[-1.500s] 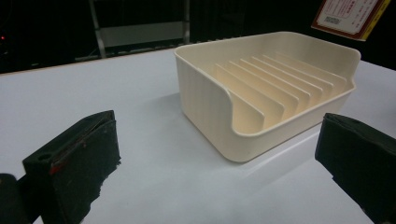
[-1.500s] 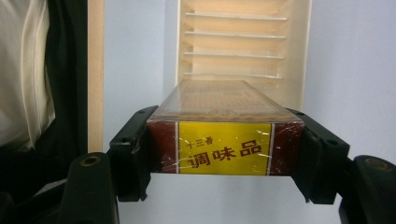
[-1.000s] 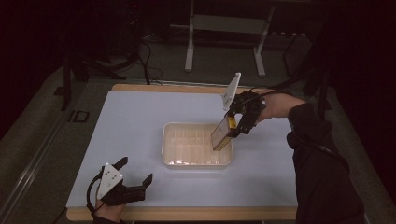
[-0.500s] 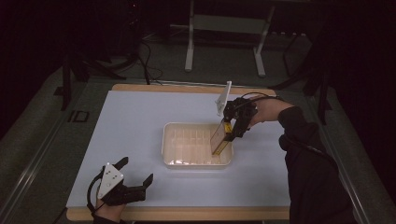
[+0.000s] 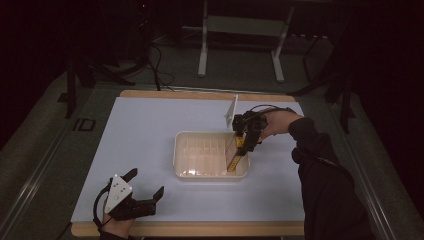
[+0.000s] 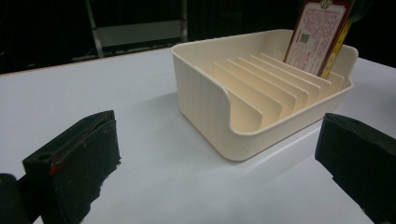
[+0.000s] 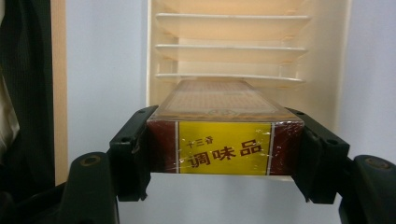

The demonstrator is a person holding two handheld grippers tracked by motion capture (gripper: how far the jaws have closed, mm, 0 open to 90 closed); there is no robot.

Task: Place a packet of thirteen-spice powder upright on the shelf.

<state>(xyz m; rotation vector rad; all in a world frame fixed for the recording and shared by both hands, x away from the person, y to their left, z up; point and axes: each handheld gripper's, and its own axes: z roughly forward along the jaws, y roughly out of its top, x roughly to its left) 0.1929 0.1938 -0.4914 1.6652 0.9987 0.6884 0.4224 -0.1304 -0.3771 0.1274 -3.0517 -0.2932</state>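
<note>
Two grippers are in our hands at the white table (image 5: 150, 135), and they sit well apart. From the high view we see our right gripper (image 5: 243, 142) reaching over the right end of the cream slotted tray (image 5: 200, 172), which rests near the middle of the table. Its jaws are clamped on a flat box (image 7: 224, 140), one jaw against each narrow side; the right gripper view shows the box's yellow end panel with printed characters, dark red bands on either side of it, and a clear film wrap catching the light. The box points down into the tray, its far end at the slot nearest that gripper, with three of the tray's dividers (image 7: 231, 46) visible past it. In the left gripper view the same box stands tilted at the tray's far end, its pale printed face turned toward us and a yellow edge along one side; we cannot tell whether its lower end touches the tray floor. Our left gripper (image 5: 145, 192) rests near the table's front edge, at the left, with its jaws spread wide and nothing between them, aimed toward the tray's near corner.
</note>
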